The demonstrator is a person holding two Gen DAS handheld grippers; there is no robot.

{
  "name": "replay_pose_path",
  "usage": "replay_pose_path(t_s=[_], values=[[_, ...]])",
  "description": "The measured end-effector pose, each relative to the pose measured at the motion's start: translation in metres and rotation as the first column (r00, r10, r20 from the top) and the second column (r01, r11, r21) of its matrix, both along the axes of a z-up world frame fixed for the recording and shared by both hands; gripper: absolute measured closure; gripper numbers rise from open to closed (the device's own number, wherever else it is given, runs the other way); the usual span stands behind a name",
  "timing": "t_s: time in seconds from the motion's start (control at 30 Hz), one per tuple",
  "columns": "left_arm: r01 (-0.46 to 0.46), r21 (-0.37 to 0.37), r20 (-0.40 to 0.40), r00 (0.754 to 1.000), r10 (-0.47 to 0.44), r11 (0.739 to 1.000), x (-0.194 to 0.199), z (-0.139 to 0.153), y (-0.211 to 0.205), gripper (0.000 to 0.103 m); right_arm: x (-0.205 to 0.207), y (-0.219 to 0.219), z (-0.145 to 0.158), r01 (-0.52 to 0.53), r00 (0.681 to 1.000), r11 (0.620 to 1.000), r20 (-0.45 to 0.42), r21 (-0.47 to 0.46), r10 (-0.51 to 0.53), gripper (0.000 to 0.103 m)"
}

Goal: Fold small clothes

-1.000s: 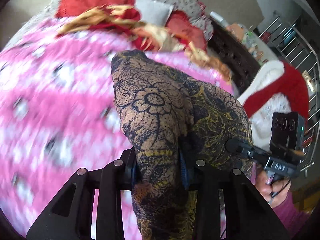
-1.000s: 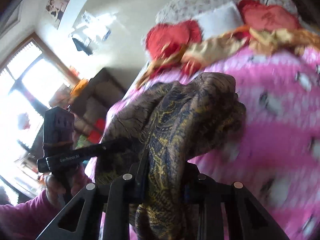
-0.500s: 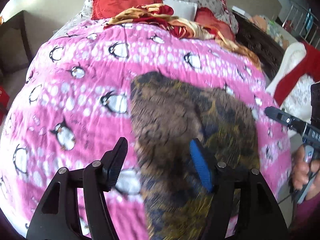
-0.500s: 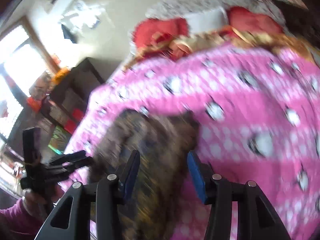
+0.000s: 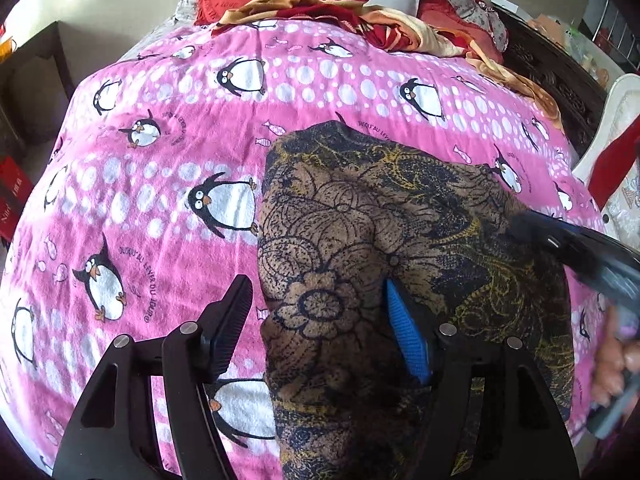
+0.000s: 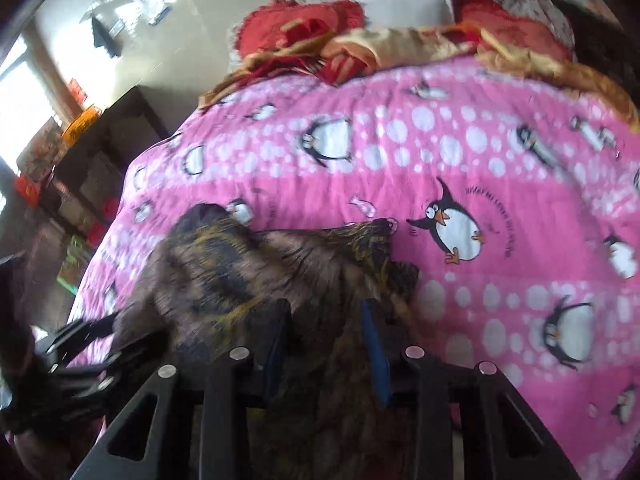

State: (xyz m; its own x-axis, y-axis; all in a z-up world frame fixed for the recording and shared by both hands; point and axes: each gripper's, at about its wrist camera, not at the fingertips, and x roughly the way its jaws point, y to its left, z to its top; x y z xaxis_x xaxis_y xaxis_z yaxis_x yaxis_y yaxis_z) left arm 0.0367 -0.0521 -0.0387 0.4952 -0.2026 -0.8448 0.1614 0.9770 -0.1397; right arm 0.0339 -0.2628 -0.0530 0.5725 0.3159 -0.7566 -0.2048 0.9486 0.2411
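Your left tongs [image 5: 316, 312] stand wide and are opening; the brown flower-print garment [image 5: 360, 240] lies between the jaws and under them, but neither the black pad nor the blue pad presses it. Your right tongs [image 6: 324, 332] are narrow and closing, with a ridge of the same garment between the jaws; the right wrist view is blurred, so you can't call contact there, though the pads look just short of the cloth.

The garment sits on the bed, spread over the pink penguin blanket [image 5: 160, 160], reaching forward from both tongs, with its far edge ahead of the left tongs and a rumpled corner ahead of the right ones.

The step looks like a re-grip after laying it down. To do it well, pinch a clean edge or corner, not the bunched middle. Grab only the garment, since the fleecy blanket under it could snag in the jaws. Keep both tongs level with each other so the fold line comes out straight.

The garment is thin, limp knit, tan with dark blue flowers and mustard lines, and it wrinkles easily. The blanket is soft, fuzzy and slightly creased. Red and gold bedding [image 5: 320, 0] is heaped far ahead of the tongs at the bed's head.
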Motion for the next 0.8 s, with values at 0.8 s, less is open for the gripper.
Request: replay_pose_path(t_s=[0.8], values=[[-0.046, 0.063, 0.181, 0.983, 0.034, 0.997, -0.077, 0.065, -0.002, 0.035, -0.131, 0.015, 0.054, 0.047, 0.987, 0.989, 0.16, -0.143, -0.024, 0.034]])
